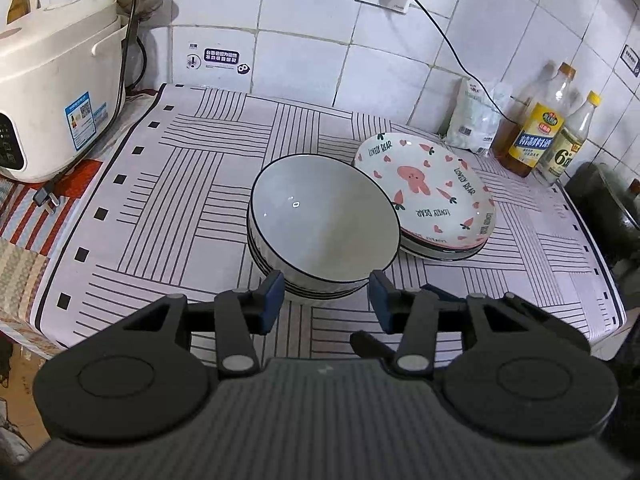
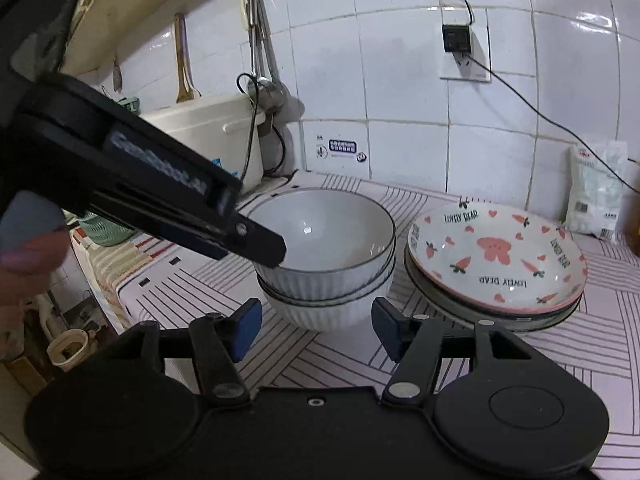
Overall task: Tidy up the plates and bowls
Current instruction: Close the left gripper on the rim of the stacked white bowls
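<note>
On the tabletop (image 1: 168,184), stacked bowls (image 1: 320,224) sat beside stacked plates (image 1: 432,188); left tool (image 1: 326,300) and right tool (image 2: 316,326) gaped wide, empty.

Lower plates (image 2: 516,322) mostly hidden under the pink plate (image 2: 496,256); their count unclear

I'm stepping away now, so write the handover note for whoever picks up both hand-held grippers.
Left hand-held gripper: open, empty, just short of the bowl stack.
Right hand-held gripper: open, empty, low in front of the same stack.
Bowls: white ribbed, nested on the striped mat.
Plates: the bunny plate tops a plate stack, right of the bowls.
Done: bowls and plates sit in separate stacks.
Left: probably nothing in view; no loose dishes show.
</note>
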`<action>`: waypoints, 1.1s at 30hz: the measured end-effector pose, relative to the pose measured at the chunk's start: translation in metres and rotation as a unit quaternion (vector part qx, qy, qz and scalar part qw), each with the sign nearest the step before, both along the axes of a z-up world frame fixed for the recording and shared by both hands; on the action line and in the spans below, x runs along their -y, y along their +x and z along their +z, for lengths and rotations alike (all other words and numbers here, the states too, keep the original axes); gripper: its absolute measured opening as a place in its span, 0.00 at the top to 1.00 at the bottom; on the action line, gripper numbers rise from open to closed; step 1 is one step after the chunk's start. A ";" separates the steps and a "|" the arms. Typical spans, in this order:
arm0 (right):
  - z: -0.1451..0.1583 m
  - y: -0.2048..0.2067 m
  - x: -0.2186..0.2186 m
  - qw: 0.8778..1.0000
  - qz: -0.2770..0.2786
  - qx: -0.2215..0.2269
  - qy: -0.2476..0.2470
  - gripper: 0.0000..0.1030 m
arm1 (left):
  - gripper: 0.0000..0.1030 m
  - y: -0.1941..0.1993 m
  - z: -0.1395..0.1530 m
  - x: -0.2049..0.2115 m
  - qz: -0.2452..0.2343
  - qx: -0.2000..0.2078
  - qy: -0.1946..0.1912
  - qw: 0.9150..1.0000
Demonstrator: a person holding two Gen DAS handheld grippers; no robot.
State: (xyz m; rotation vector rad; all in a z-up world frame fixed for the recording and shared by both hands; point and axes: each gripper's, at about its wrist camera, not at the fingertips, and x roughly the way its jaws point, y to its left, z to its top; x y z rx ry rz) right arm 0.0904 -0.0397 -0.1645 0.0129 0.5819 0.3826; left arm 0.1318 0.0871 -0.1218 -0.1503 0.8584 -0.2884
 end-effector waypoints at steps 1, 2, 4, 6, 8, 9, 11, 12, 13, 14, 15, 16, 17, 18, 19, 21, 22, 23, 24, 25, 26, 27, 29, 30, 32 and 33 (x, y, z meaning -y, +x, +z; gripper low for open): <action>-0.003 0.000 0.000 1.000 -0.001 -0.002 -0.001 0.34 | 0.55 -0.001 -0.001 -0.002 0.000 0.003 -0.002 1.000; -0.005 0.001 -0.001 1.000 -0.002 -0.004 -0.001 0.31 | 0.55 -0.001 -0.002 -0.004 -0.001 0.008 -0.002 1.000; -0.011 0.002 -0.002 1.000 0.007 -0.009 -0.003 0.28 | 0.55 -0.003 -0.002 -0.007 0.000 0.018 0.003 1.000; -0.017 0.003 -0.002 1.000 0.017 -0.012 -0.001 0.26 | 0.54 -0.003 -0.003 -0.011 -0.002 0.024 0.005 1.000; -0.022 0.005 -0.002 1.000 0.017 -0.011 0.002 0.12 | 0.51 -0.003 -0.004 -0.018 -0.001 0.026 -0.004 1.000; -0.025 0.006 -0.002 1.000 0.015 -0.008 0.005 0.09 | 0.50 -0.002 -0.004 -0.021 0.001 0.026 -0.009 1.000; -0.029 0.009 -0.003 1.000 0.011 -0.003 0.004 0.09 | 0.47 0.003 -0.005 -0.029 0.010 0.016 -0.026 0.999; -0.031 0.011 -0.004 1.000 0.009 -0.005 0.003 0.09 | 0.46 0.008 -0.007 -0.033 0.019 0.001 -0.042 0.999; -0.034 0.015 -0.006 1.000 0.010 -0.009 0.001 0.09 | 0.46 0.013 -0.009 -0.039 0.028 -0.014 -0.055 0.998; -0.036 0.018 -0.007 1.000 0.012 -0.011 -0.001 0.09 | 0.46 0.018 -0.011 -0.044 0.038 -0.023 -0.066 0.997; -0.038 0.021 -0.010 1.000 0.013 -0.010 -0.004 0.09 | 0.46 0.021 -0.012 -0.047 0.042 -0.023 -0.069 0.996; -0.041 0.024 -0.013 1.000 0.018 -0.009 -0.008 0.09 | 0.46 0.024 -0.014 -0.048 0.042 -0.026 -0.070 0.996; -0.043 0.028 -0.015 1.000 0.023 -0.010 -0.011 0.09 | 0.46 0.029 -0.017 -0.048 0.039 -0.031 -0.070 0.996; -0.046 0.032 -0.019 0.999 0.028 -0.011 -0.016 0.09 | 0.46 0.032 -0.020 -0.047 0.039 -0.035 -0.070 0.996; -0.048 0.034 -0.021 0.999 0.030 -0.010 -0.020 0.09 | 0.46 0.036 -0.024 -0.046 0.035 -0.038 -0.071 0.996; -0.051 0.042 -0.026 0.999 0.032 -0.008 -0.025 0.09 | 0.46 0.044 -0.034 -0.043 0.031 -0.047 -0.074 0.996; -0.053 0.045 -0.029 0.999 0.027 -0.009 -0.027 0.07 | 0.46 0.048 -0.041 -0.042 0.030 -0.052 -0.075 0.995; -0.054 0.048 -0.030 0.999 0.019 -0.007 -0.029 0.07 | 0.47 0.052 -0.046 -0.040 0.027 -0.058 -0.079 0.995; -0.056 0.051 -0.030 1.000 0.007 -0.004 -0.029 0.07 | 0.47 0.056 -0.053 -0.040 0.027 -0.068 -0.086 0.994; -0.057 0.053 -0.030 1.000 0.003 -0.003 -0.025 0.07 | 0.47 0.059 -0.057 -0.041 0.027 -0.073 -0.096 0.992; -0.057 0.056 -0.028 1.000 0.000 -0.004 -0.020 0.07 | 0.48 0.062 -0.062 -0.042 0.027 -0.075 -0.108 0.991; -0.057 0.058 -0.027 1.000 -0.004 -0.003 -0.015 0.07 | 0.49 0.063 -0.065 -0.043 0.030 -0.076 -0.114 0.990; -0.057 0.064 -0.025 1.000 0.002 -0.006 -0.007 0.04 | 0.50 0.066 -0.071 -0.043 0.035 -0.075 -0.119 0.989; -0.057 0.067 -0.025 1.000 0.004 -0.007 -0.008 0.04 | 0.52 0.068 -0.074 -0.043 0.035 -0.074 -0.122 0.989; -0.058 0.070 -0.027 1.000 0.007 -0.006 -0.010 0.01 | 0.57 0.070 -0.078 -0.043 0.032 -0.067 -0.125 0.989; -0.059 0.072 -0.028 1.000 0.006 -0.007 -0.010 0.01 | 0.58 0.072 -0.079 -0.043 0.031 -0.065 -0.123 0.990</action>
